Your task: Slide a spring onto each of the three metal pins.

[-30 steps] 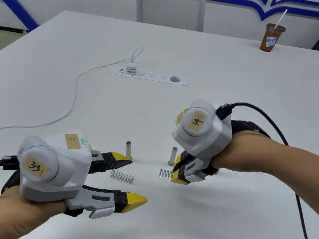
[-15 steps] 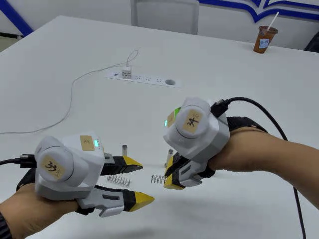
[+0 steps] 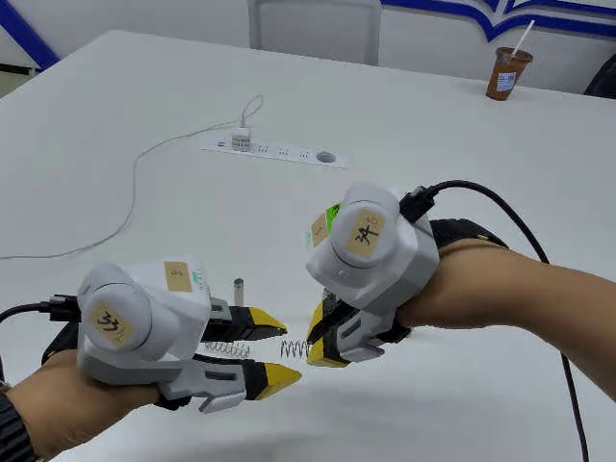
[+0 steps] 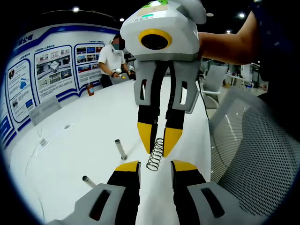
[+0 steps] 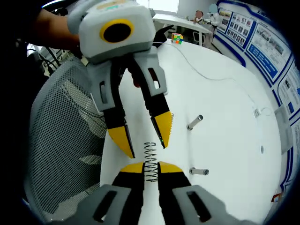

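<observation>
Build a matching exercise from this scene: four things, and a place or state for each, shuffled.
Things:
1 left tool
2 coiled metal spring just ahead of its tips
3 brown plastic drink cup
4 white power strip

States:
A jaws open
B far white table edge
C mid-table, white cable plugged in
D gripped by the right tool

Pairs: 1-A, 2-D, 3-B, 4-C
</observation>
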A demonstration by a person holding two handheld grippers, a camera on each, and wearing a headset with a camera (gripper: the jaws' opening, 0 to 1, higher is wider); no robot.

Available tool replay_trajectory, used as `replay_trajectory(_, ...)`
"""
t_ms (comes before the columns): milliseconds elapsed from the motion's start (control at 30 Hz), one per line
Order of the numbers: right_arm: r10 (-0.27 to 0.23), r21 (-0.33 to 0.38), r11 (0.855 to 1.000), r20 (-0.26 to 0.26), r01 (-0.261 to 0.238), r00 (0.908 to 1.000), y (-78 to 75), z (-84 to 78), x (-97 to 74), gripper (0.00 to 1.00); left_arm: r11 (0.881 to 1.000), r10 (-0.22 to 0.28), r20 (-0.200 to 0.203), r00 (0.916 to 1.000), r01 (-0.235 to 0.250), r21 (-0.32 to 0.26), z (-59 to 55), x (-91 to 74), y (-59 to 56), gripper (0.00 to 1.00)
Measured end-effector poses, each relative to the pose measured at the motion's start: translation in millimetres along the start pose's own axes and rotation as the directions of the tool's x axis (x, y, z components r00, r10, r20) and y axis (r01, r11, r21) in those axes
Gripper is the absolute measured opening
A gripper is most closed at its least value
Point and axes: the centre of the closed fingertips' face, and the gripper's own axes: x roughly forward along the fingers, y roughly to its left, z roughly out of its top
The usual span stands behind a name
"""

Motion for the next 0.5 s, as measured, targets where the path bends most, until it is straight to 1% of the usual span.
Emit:
replay_trajectory(333, 0.014, -0.029, 0.999, 0.005, -0.013, 0.9999, 5.7, 1.4, -0.5, 0.11, 1.0, -0.02, 0.001, 0.9998, 0.02, 0.023, 0.1, 0.7, -6.1, 0.17)
replay_trajectory(500, 0.021, -0.045, 0.999, 0.004, -0.021, 0.9998, 8.9, 1.4, -1.0, 0.11, 1.0, -0.022, 0.002, 0.9998, 0.022, 0.023, 0.5, 0.5, -6.3, 0.14)
